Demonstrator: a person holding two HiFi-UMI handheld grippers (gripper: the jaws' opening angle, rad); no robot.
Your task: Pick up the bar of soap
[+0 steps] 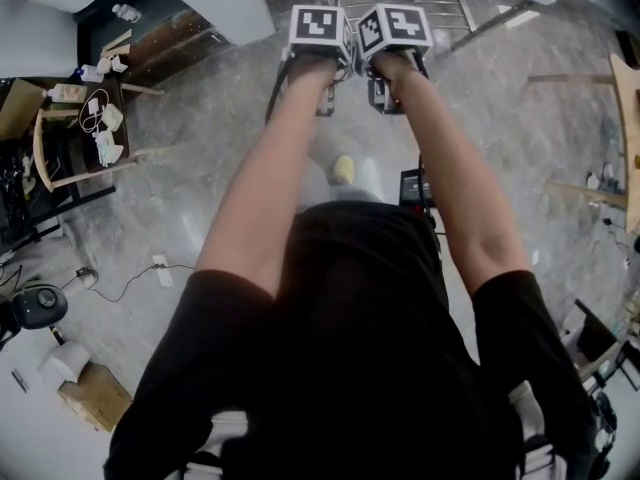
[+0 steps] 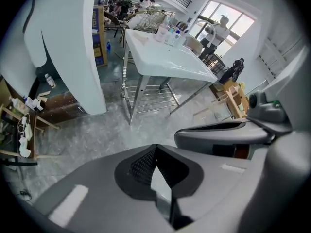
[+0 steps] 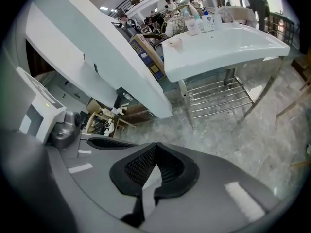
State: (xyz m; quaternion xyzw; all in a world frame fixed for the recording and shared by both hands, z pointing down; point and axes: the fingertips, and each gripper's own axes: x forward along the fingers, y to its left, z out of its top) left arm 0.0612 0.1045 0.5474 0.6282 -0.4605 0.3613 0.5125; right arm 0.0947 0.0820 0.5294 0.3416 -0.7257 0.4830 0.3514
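A white sink basin (image 3: 228,40) on a metal frame stands a few steps ahead, and shows again as the basin (image 2: 167,59) in the left gripper view. A small pale lump (image 3: 174,41) lies near its left end; I cannot tell if it is the soap. Several bottles (image 3: 197,21) stand along its back edge. The person holds both grippers out side by side over the floor, well short of the basin. My left gripper (image 2: 154,152) is shut with nothing between its pads. My right gripper (image 3: 155,152) is shut and empty too. In the head view only their marker cubes show: left gripper (image 1: 318,33), right gripper (image 1: 395,30).
A big white slanted panel (image 3: 102,57) rises at the left. Wire racks (image 3: 218,96) hang under the basin. A low wooden stand (image 1: 90,118) with cables is at the left, a wooden chair (image 2: 233,98) at the right. People stand far behind the basin. The floor is grey marble.
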